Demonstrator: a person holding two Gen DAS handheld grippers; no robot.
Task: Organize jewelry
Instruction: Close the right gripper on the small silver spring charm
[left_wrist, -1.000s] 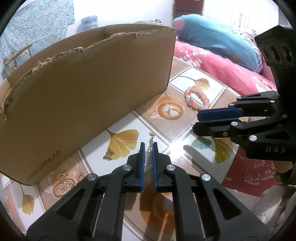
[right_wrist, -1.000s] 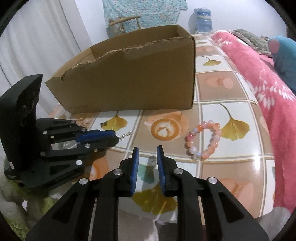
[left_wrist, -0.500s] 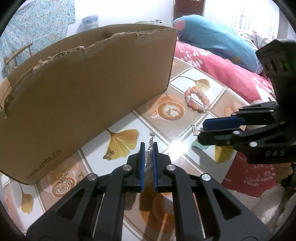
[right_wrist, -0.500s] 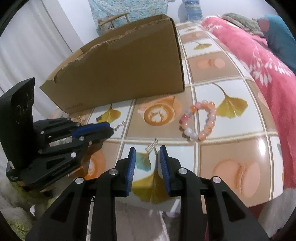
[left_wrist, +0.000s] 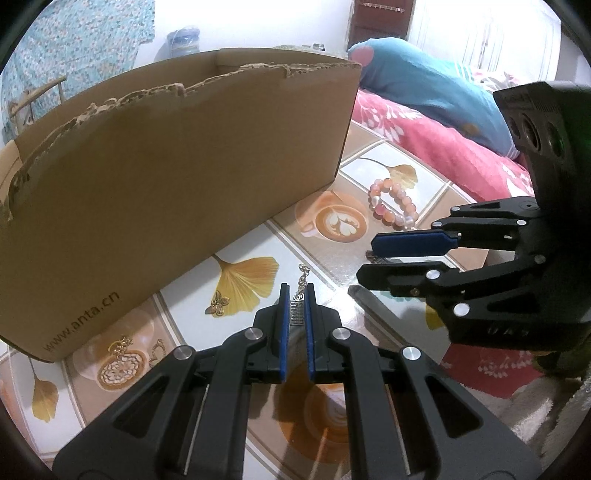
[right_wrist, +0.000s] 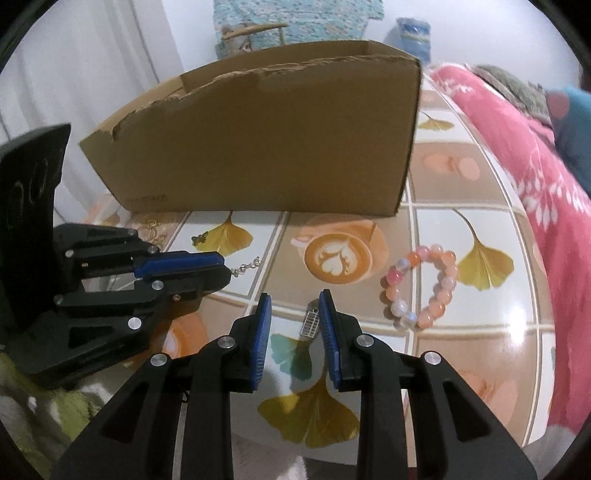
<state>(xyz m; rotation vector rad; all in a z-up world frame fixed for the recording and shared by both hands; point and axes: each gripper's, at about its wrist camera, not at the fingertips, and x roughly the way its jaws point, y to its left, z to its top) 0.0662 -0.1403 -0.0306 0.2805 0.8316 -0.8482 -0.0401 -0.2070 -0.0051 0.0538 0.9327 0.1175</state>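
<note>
silver earring (left_wrist: 297, 316) clenched in left fingers (left_wrist: 283, 334); right wrist view alone shows, perhaps, its twin (right_wrist: 311, 322) between released right fingers (right_wrist: 263, 334).

- Table (right_wrist: 480, 339) had a glossy ginkgo-leaf and latte print top.
- Cardboard box (right_wrist: 266, 147) stood on it toward the back.
- Pink bead bracelet (right_wrist: 421, 288) lay in front of box's right corner.
- Butterfly charm (left_wrist: 218, 306) lay just in front of box.
- Gold earrings (left_wrist: 122, 343) lay by box's left end.
- Small silver earring (right_wrist: 312, 321) lay nearer front edge, left of bracelet.

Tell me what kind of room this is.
Probably a bedroom at home: a red floral bedspread with a blue pillow lies beside the table, which has a printed cover, and patterned clothing hangs on the wall.
</note>
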